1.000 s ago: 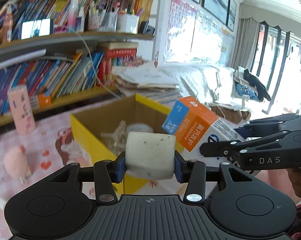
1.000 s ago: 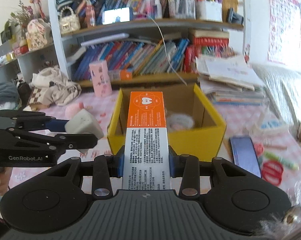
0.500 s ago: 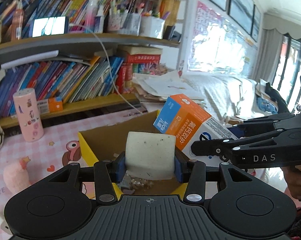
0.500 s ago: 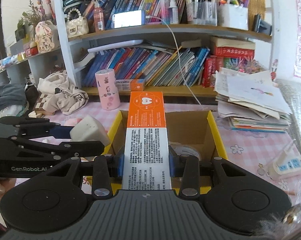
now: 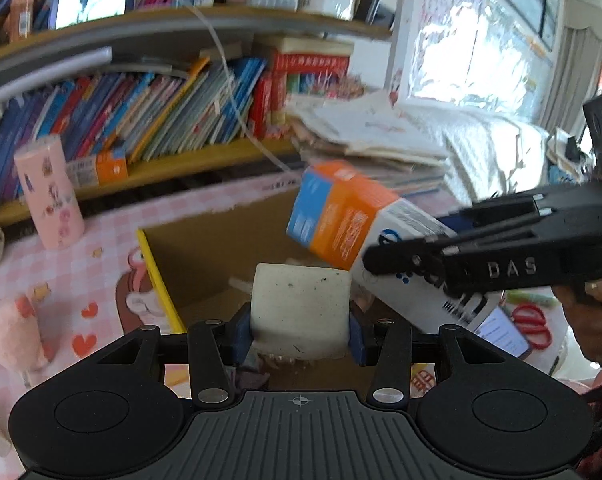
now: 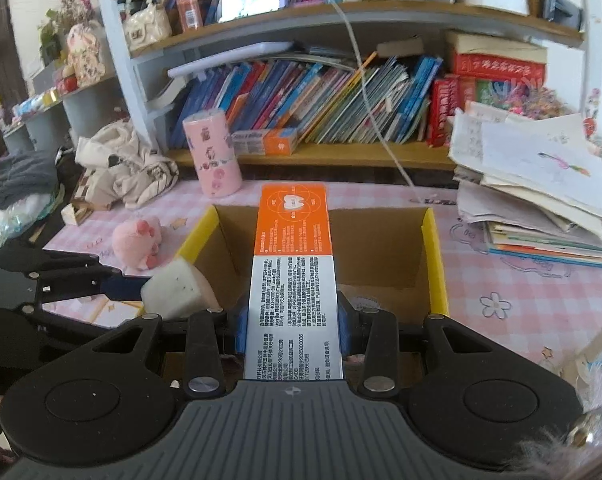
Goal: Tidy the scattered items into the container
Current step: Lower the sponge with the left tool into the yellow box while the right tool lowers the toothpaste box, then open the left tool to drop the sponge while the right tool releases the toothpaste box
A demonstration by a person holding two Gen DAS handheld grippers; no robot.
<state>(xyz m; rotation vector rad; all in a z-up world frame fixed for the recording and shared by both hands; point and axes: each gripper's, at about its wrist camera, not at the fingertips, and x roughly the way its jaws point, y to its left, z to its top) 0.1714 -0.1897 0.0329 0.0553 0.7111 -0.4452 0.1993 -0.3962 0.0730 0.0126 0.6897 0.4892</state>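
**Both loads poised over the open box**

At the left, the left gripper is clamped on a white foam block, its blue pads pressing both sides; the block hangs just inside the near-left corner of the yellow-edged cardboard box. To its right, the right gripper is closed on the white end of a long orange-and-white toothpaste carton. The carton's long axis runs along the jaws, its orange end reaching out above the box's open middle. Judged from this, release is what remains for each. Only the left view shows the red scissors outside; only the right shows the pink plush toy clearly.
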